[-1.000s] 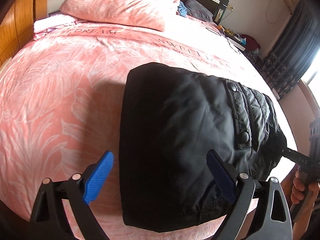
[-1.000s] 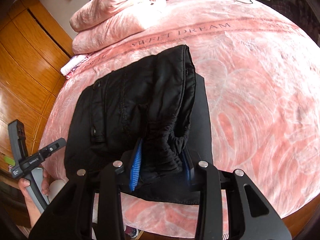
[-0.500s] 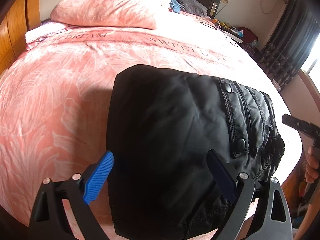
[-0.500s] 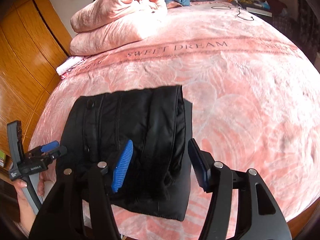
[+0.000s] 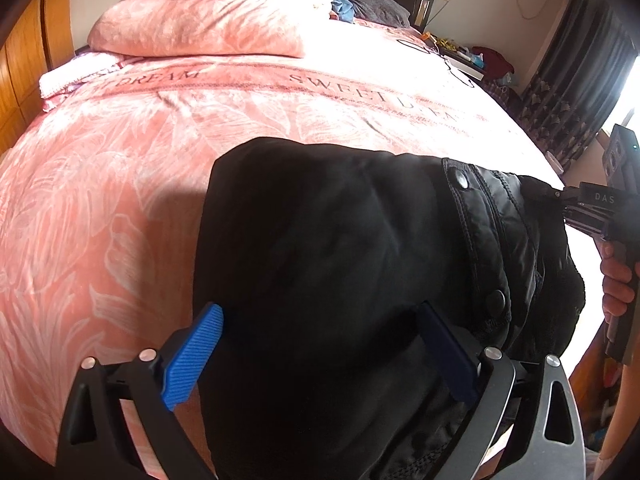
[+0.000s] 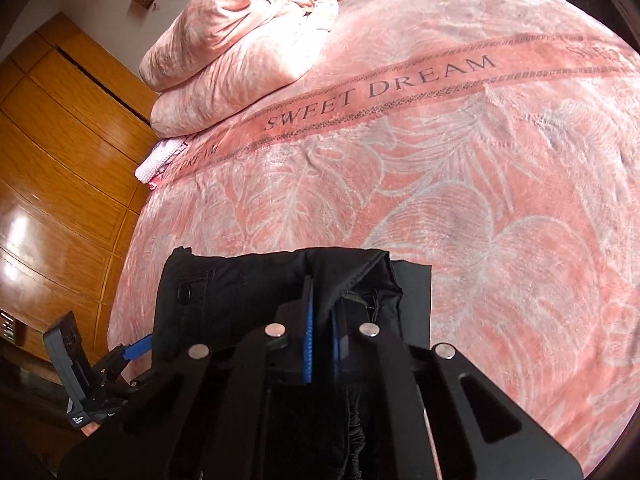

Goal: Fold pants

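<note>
The black pants lie folded into a thick bundle near the front edge of the bed, on the pink leaf-print bedspread lettered "SWEET DREAM". A flap with 2 snap buttons runs down the bundle's right side.

The right gripper has its blue pads pinched together on a raised fold of the pants at the bundle's right end, lifting a small peak of fabric there.

The left gripper hovers over the near part of the bundle with its 2 blue pads spread wide, gripping nothing.

Farther back, a rolled pink quilt is stacked by the wooden wardrobe. Dark curtains hang at the far right.
</note>
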A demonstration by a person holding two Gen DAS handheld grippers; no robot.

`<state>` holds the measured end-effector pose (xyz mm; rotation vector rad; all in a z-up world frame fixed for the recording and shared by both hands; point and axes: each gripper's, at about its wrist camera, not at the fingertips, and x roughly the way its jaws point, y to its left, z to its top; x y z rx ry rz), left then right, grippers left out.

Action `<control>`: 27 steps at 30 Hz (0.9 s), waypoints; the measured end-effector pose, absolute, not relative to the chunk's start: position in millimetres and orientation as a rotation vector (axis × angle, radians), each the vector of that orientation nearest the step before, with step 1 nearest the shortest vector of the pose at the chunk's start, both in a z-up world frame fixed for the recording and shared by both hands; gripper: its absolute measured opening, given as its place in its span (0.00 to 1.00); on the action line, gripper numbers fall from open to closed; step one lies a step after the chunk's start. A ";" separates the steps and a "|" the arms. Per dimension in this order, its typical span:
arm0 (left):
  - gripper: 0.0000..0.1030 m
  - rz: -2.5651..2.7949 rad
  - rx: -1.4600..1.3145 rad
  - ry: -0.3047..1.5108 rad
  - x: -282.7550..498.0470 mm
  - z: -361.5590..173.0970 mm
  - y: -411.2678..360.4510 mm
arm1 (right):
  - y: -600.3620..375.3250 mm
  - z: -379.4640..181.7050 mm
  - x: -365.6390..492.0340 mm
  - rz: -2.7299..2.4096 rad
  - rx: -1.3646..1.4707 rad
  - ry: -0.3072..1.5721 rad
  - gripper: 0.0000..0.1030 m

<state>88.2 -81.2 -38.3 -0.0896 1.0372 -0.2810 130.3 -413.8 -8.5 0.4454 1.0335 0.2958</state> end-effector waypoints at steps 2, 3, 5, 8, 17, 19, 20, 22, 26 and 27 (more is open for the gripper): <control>0.96 -0.280 -0.095 1.038 88.8 -40.4 -81.9 | -414.8 -17.8 132.5 0.250 0.434 1.067 0.05; 0.96 -0.277 -0.090 1.042 89.3 -42.0 -84.1 | -412.9 -27.0 134.0 0.241 0.421 1.097 0.06; 0.97 -0.273 -0.072 1.044 90.6 -46.3 -87.1 | -411.0 -42.9 134.4 0.223 0.411 1.136 0.14; 0.97 -0.270 -0.070 1.053 91.3 -48.3 -86.1 | -419.2 -40.0 124.3 0.226 0.454 1.114 0.26; 0.96 -0.262 -0.099 1.049 69.3 -38.4 -73.9 | -428.5 -12.3 36.8 0.249 0.387 1.076 0.50; 0.96 -0.265 -0.100 1.044 62.0 -36.7 -76.4 | -425.8 -17.1 21.4 0.263 0.399 1.097 0.50; 0.96 -0.266 -0.098 1.044 59.1 -36.2 -78.0 | -424.1 -20.0 16.1 0.259 0.398 1.109 0.50; 0.96 -0.266 -0.098 1.050 54.3 -36.8 -81.2 | -419.6 -24.1 8.4 0.265 0.389 1.117 0.50; 0.96 -0.254 -0.078 1.056 48.6 -41.5 -87.6 | -412.2 -33.6 6.3 0.294 0.420 1.136 0.50; 0.96 -0.249 -0.068 1.055 48.3 -42.7 -88.9 | -410.4 -36.0 7.4 0.297 0.426 1.142 0.48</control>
